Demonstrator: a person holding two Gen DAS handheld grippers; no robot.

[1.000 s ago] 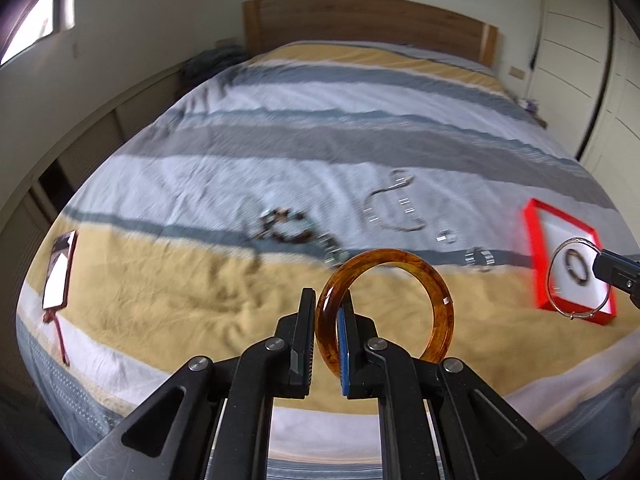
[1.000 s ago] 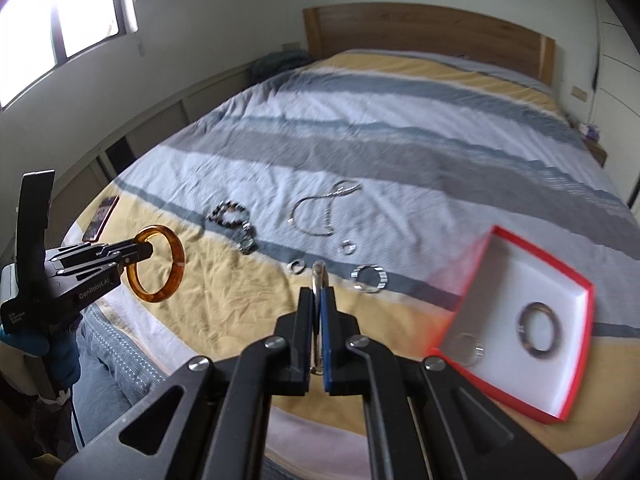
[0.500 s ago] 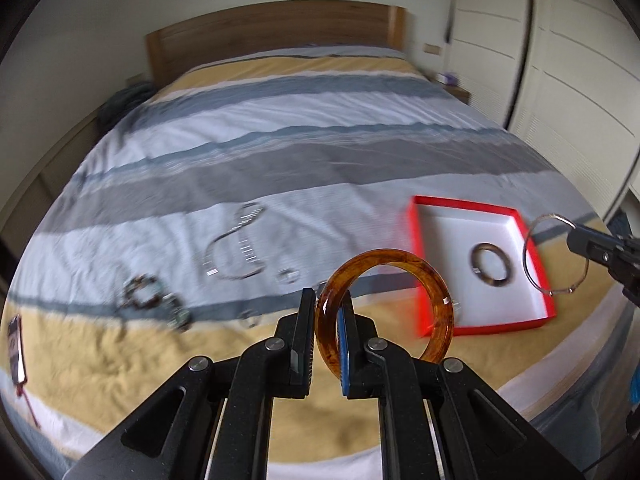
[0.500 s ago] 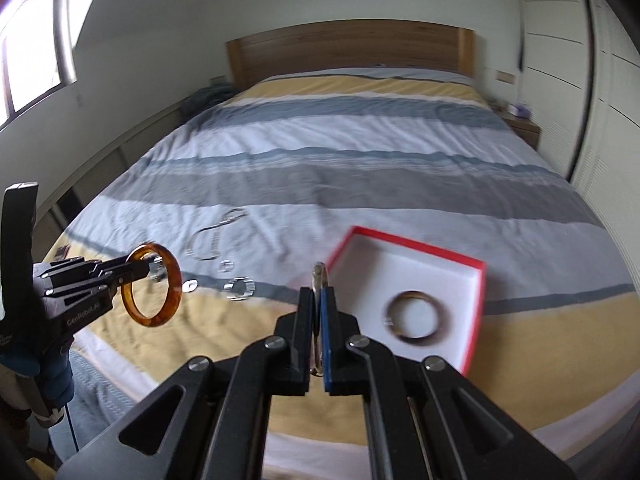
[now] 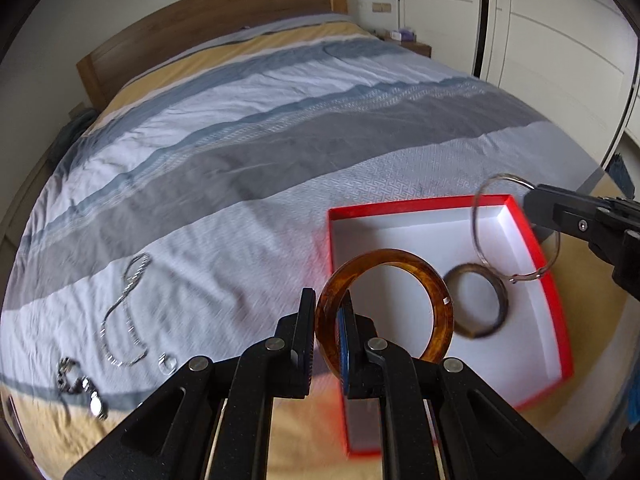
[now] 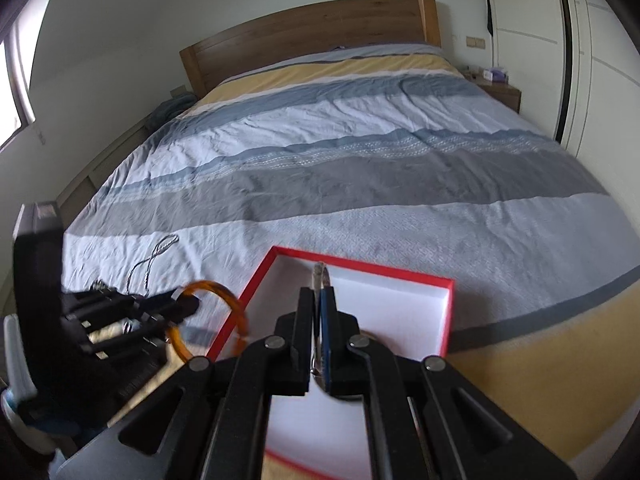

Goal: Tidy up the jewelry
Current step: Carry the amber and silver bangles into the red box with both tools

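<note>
Two tongs clamped, left gripper (image 5: 326, 336) pinching amber bangle (image 5: 434, 298) over red box (image 5: 558, 320), right gripper (image 6: 318, 334) pinching thin silver bangle (image 5: 480, 240) above it, dark ring (image 5: 500, 304) laid inside, necklace (image 5: 124, 312) on bedspread (image 5: 280, 152), left-edge pieces blurred.

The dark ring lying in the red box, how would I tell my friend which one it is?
Look at the striped bed, then the red box with a white inside near its foot. The dark ring lies flat on the white bottom, all by itself. The amber bangle and the thin silver hoop are held up above the box in jaws; this one is dull brown-grey and nobody holds it.
</note>
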